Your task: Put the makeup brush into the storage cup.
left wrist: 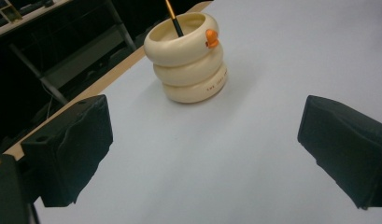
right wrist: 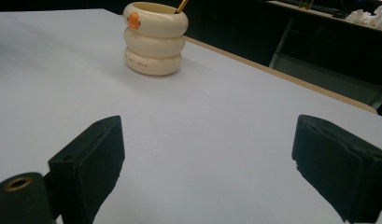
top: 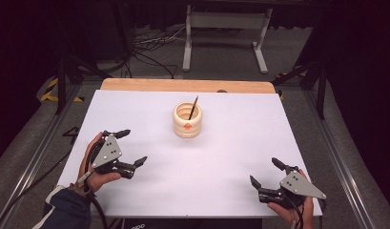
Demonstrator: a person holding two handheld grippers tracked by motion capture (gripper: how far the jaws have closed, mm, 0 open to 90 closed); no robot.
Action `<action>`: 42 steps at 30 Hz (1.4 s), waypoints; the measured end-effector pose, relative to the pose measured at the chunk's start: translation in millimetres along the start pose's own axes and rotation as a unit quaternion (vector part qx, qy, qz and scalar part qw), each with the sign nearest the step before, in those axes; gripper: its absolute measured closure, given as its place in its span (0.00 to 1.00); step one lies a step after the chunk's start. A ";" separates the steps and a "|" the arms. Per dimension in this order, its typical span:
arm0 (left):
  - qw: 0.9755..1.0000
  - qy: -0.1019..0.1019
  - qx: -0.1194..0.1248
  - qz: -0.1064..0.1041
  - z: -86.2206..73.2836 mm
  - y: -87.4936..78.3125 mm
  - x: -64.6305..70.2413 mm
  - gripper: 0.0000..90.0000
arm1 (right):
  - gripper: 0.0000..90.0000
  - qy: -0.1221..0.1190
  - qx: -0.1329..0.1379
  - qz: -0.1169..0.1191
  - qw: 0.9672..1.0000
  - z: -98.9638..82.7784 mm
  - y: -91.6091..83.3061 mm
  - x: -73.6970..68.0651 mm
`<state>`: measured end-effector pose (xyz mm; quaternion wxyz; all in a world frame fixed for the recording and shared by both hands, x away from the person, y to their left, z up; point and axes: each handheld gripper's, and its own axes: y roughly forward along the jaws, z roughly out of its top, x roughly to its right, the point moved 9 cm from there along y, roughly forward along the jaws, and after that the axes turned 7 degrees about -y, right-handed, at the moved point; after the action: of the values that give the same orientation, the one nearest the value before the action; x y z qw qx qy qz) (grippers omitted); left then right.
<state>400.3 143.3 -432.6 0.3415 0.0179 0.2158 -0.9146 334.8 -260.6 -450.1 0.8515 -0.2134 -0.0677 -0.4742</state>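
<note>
Two tools rest low over the white bench (top: pixel 230 181), both with jaws spread wide apart and holding nothing. Left tool (top: pixel 128 147) sits near the bench's left edge, right tool (top: pixel 267 172) near the front right corner. Between them and farther back stands a cream pen holder (top: pixel 188 120) of three stacked rings with an orange dot, upright, a dark pencil (top: pixel 194 107) leaning inside it.
</note>
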 end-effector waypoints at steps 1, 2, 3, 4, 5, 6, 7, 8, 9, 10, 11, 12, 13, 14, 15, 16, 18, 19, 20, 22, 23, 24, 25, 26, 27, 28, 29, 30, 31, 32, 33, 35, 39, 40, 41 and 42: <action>1.000 0.000 0.000 0.000 0.0 0.0 0.0 0.04 | 0.11 0.000 0.000 0.000 1.000 0.0 0.0 0.0; 1.000 -0.002 -0.001 0.001 -2.8 -2.3 -0.5 0.04 | 0.11 -0.001 -0.001 0.000 1.000 -0.1 0.1 -0.1; 1.000 -0.004 -0.001 0.003 -5.3 -3.8 -0.9 0.04 | 0.11 -0.002 -0.002 0.000 1.000 -0.2 0.3 -0.3; 1.000 -0.009 -0.001 0.005 -10.0 -6.4 -1.9 0.04 | 0.11 -0.002 -0.001 0.001 1.000 0.0 0.3 -0.6; 1.000 -0.009 -0.001 0.005 -10.0 -6.4 -1.9 0.04 | 0.11 -0.002 -0.001 0.000 1.000 0.2 0.3 -0.5; 1.000 -0.013 -0.007 0.009 -16.8 -9.2 -3.3 0.04 | 0.11 -0.002 0.000 0.000 1.000 0.4 0.3 -0.3; 1.000 -0.013 -0.007 0.009 -16.8 -9.2 -3.3 0.04 | 0.11 -0.002 0.000 0.000 1.000 0.4 0.3 -0.3; 1.000 -0.017 -0.008 0.007 -20.6 -11.2 -2.9 0.04 | 0.11 -0.002 0.000 0.000 1.000 0.3 0.2 -0.2; 1.000 -0.017 -0.008 0.006 -22.9 -13.1 -2.8 0.04 | 0.11 -0.002 0.000 -0.001 1.000 0.2 0.2 0.0; 1.000 -0.017 -0.011 0.008 -25.4 -15.3 -2.9 0.04 | 0.11 -0.002 -0.001 -0.001 1.000 0.1 0.2 0.1; 1.000 -0.016 -0.011 0.009 -27.3 -17.2 -2.8 0.03 | 0.11 0.001 0.001 -0.001 1.000 0.4 0.2 0.3; 1.000 -0.019 -0.011 0.008 -29.3 -19.2 -2.5 0.03 | 0.11 0.004 0.002 0.001 1.000 0.9 0.1 0.3; 1.000 -0.017 -0.013 0.010 -31.2 -21.6 -3.2 0.03 | 0.11 0.004 0.003 0.001 1.000 1.3 0.0 0.3; 1.000 -0.022 -0.013 0.011 -33.4 -24.2 -2.8 0.03 | 0.11 0.003 0.003 -0.001 1.000 1.4 -0.1 0.1; 1.000 -0.020 -0.017 0.011 -36.4 -27.8 -3.4 0.04 | 0.11 0.002 0.003 0.000 1.000 1.4 -0.1 -0.1; 1.000 -0.022 -0.017 0.013 -38.7 -29.7 -3.3 0.04 | 0.11 0.002 0.001 0.001 1.000 1.2 0.0 -0.3; 1.000 -0.023 -0.018 0.013 -40.7 -31.6 -3.5 0.04 | 0.11 0.005 0.003 0.001 1.000 1.5 -0.1 -0.4; 0.999 -0.026 -0.022 0.013 -44.4 -34.9 -3.1 0.04 | 0.11 0.007 0.004 0.001 1.000 2.0 -0.3 -0.2; 0.999 -0.026 -0.024 0.015 -46.8 -37.1 -3.2 0.04 | 0.11 0.007 0.005 0.000 1.000 2.4 -0.7 0.1; 0.999 -0.028 -0.026 0.015 -50.8 -40.9 -3.9 0.04 | 0.11 0.007 0.005 0.000 1.000 2.2 -0.9 0.4; 0.999 -0.032 -0.027 0.015 -52.9 -42.6 -3.5 0.04 | 0.11 0.006 0.004 -0.001 1.000 1.9 -0.7 0.7; 0.999 -0.031 -0.030 0.015 -55.2 -44.3 -3.6 0.04 | 0.11 0.005 0.003 -0.001 1.000 1.6 -0.7 0.9; 0.999 -0.033 -0.033 0.016 -57.7 -45.5 -2.8 0.04 | 0.11 0.006 0.003 -0.002 1.000 1.4 -0.7 1.1; 0.999 -0.034 -0.033 0.016 -59.7 -46.6 -2.3 0.04 | 0.11 0.005 0.002 -0.003 1.000 1.4 -0.8 1.4; 0.999 -0.037 -0.034 0.014 -61.9 -47.7 -1.1 0.04 | 0.11 0.005 0.002 -0.003 1.000 1.3 -0.8 1.4; 0.998 -0.038 -0.037 0.014 -64.8 -49.2 -0.2 0.04 | 0.11 0.005 0.002 -0.003 1.000 1.3 -0.9 1.4; 0.998 -0.041 -0.038 0.014 -66.5 -49.8 0.8 0.04 | 0.11 0.004 0.002 -0.003 1.000 1.3 -1.0 1.4; 0.998 -0.042 -0.040 0.010 -69.0 -51.0 2.1 0.04 | 0.11 0.004 0.002 -0.004 1.000 1.3 -0.9 1.4; 0.998 -0.046 -0.041 0.010 -70.7 -51.6 2.9 0.04 | 0.11 0.005 0.001 -0.004 1.000 1.1 -0.9 1.6; 0.998 -0.047 -0.045 0.010 -73.1 -52.3 3.8 0.04 | 0.11 0.005 0.001 -0.003 1.000 1.0 -0.8 1.6; 0.998 -0.050 -0.048 0.008 -76.3 -53.1 5.0 0.04 | 0.11 0.004 0.000 -0.004 1.000 0.7 -0.8 1.7; 0.997 -0.054 -0.051 0.007 -78.7 -54.0 6.0 0.04 | 0.11 0.003 0.000 -0.005 1.000 0.5 -0.8 2.1; 0.997 -0.061 -0.054 0.003 -83.7 -57.9 8.0 0.04 | 0.11 0.005 0.001 -0.005 1.000 -0.3 -1.2 3.6; 0.997 -0.062 -0.053 0.006 -83.6 -58.1 7.7 0.04 | 0.11 0.005 0.000 -0.005 1.000 -0.9 -1.2 3.9; 0.997 -0.063 -0.051 0.006 -82.9 -58.0 7.2 0.04 | 0.11 0.005 -0.001 -0.005 1.000 -1.5 -1.0 4.4; 0.997 -0.066 -0.049 0.007 -82.3 -57.7 6.8 0.04 | 0.11 0.006 0.000 -0.004 1.000 -1.4 -1.1 4.5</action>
<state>349.2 211.4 -486.4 0.3619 -0.0574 0.2377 -0.8996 336.2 -265.3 -449.6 0.8499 -0.2099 -0.0632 -0.4792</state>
